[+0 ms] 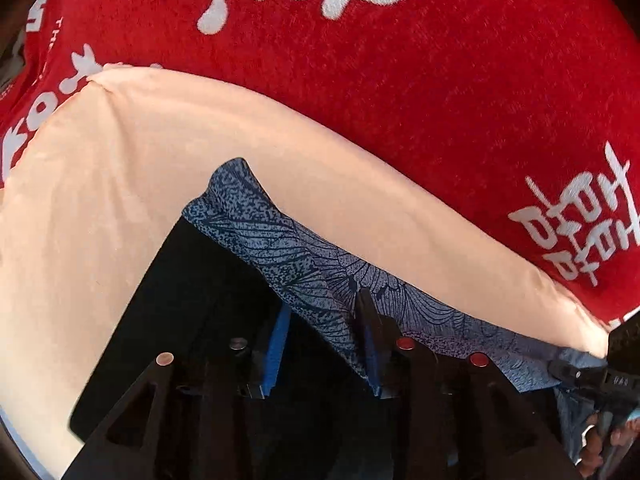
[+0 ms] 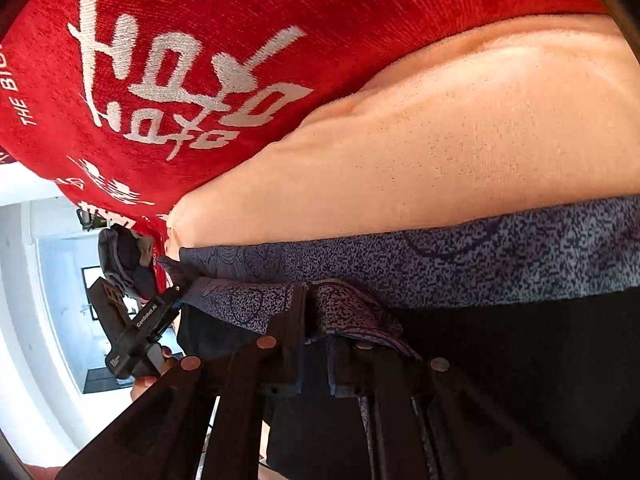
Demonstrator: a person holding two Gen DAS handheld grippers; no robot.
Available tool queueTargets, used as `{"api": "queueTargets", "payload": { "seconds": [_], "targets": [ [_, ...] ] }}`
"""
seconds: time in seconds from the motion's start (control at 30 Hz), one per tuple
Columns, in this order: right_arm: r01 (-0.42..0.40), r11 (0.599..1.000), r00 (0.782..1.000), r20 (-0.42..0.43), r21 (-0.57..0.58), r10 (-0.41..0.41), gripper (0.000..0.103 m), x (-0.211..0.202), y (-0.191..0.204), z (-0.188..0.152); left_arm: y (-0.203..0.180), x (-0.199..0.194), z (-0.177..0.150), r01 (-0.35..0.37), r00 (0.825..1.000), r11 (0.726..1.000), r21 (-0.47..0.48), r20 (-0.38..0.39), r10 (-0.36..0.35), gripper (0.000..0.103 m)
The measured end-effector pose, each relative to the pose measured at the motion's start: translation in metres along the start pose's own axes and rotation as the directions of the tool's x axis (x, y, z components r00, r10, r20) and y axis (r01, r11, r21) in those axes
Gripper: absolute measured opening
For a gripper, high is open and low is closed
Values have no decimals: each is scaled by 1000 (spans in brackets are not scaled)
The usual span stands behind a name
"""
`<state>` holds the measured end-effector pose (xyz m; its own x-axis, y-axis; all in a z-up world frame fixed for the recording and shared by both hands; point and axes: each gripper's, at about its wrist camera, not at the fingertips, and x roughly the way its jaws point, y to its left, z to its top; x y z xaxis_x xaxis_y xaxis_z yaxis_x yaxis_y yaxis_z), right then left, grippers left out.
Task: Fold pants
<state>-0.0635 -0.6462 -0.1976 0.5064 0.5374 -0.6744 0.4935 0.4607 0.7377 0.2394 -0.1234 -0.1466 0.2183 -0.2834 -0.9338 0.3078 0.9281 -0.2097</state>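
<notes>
Blue patterned pants run along the near edge of a peach cloth, red blanket beyond. My right gripper is clenched on a bunched fold, pinning that end taut. My left gripper looks parted, cloth perhaps only brushing one finger. Open room lies far.

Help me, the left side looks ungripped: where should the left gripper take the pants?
The patterned waistband, likely: it runs as a taut straight edge across the open left gripper. Come from the black fabric side, straddling the edge, as the right gripper does.
</notes>
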Motion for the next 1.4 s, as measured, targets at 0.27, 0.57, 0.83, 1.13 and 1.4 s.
{"api": "queueTargets", "payload": {
  "seconds": [0.27, 0.57, 0.83, 1.13, 1.4],
  "targets": [
    [110, 969, 993, 56, -221, -100, 44, -35, 76, -49, 1, -66, -15, -85, 995, 992, 88, 56, 81, 74],
    [283, 888, 956, 30, -363, -293, 34, 44, 89, -21, -33, 23, -8, -241, 970, 945, 222, 69, 231, 77],
    [192, 966, 974, 155, -172, -166, 55, -38, 65, -31, -57, -16, -29, -235, 971, 929, 287, 26, 238, 77],
    [253, 967, 949, 198, -3, -247, 60, -137, -7, -140, -116, -58, -134, -94, 977, 896, 434, -131, 166, 77],
    [297, 925, 910, 223, 239, -349, 60, -182, -61, -262, -173, -61, -193, 39, 972, 857, 513, -220, 88, 77]
  ]
}}
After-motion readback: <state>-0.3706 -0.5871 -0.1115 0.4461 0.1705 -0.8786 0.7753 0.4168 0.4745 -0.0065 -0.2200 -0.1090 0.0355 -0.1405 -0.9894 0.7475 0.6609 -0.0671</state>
